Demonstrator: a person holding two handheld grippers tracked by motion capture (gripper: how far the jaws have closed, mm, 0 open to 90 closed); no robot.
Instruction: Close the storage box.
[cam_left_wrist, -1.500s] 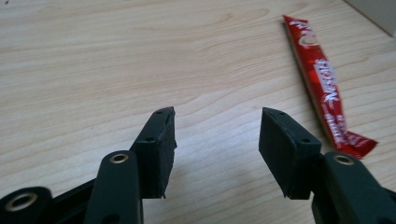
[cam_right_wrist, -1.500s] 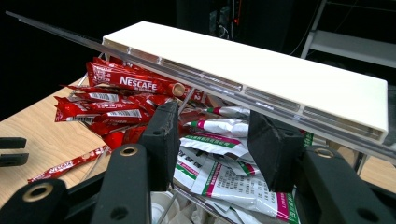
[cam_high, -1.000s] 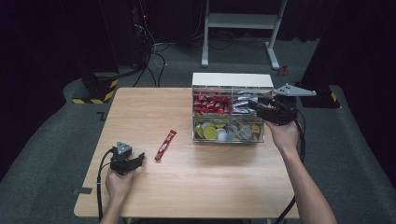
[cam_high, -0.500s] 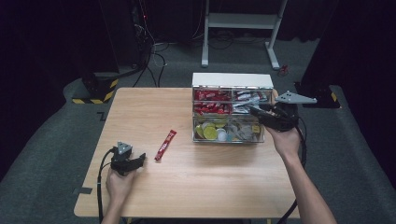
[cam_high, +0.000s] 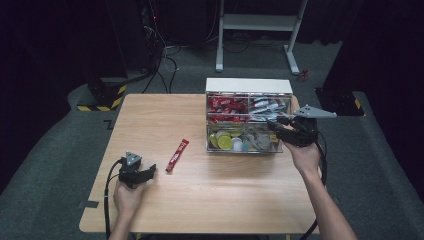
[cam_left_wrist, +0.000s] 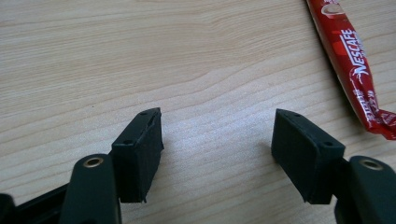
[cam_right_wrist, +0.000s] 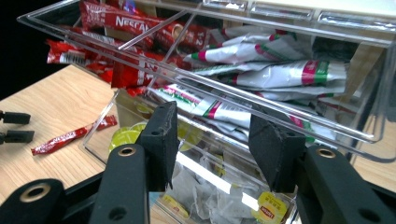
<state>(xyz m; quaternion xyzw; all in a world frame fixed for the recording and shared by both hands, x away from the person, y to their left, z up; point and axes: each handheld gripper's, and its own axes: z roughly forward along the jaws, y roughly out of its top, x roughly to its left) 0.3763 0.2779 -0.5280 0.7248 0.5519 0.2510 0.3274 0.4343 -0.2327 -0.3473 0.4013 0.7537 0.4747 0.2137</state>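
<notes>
Landmark: clear acrylic organizer (cam_high: 248, 122) at the far right of the wooden table (cam_high: 200, 200). White back panel, upper and lower trays pulled out toward the person.

Upper tray: red Nescafe sticks (cam_right_wrist: 135, 28) in its left compartment, silver sachets with pink and green print (cam_right_wrist: 280, 70) in its right one. Lower tray: yellow-lidded pods (cam_high: 223, 141) at left, tea bags (cam_right_wrist: 205, 184) at right, one with a yellow Lipton tag.

Right gripper (cam_high: 276, 128) sits at the organizer's front right corner, over the lower tray's right compartment. Jaws part open, a moderate gap, nothing pinched; in the right gripper view the tea bags lie below and between the pads (cam_right_wrist: 161, 140), not touched as far as I can see. Grey three-cornered plate on top of it.

Loose red Nescafe stick (cam_high: 177, 155) lies flat on the table, well left of the organizer, slanted, touching nothing.

Left gripper (cam_high: 145, 173) is further left of the organizer, just beyond that loose stick, held low near the table's near edge. Its jaws have just been opening and stand wide, empty, bare wood between the pads (cam_left_wrist: 140, 149). The loose stick lies off to one side of them, apart.
</notes>
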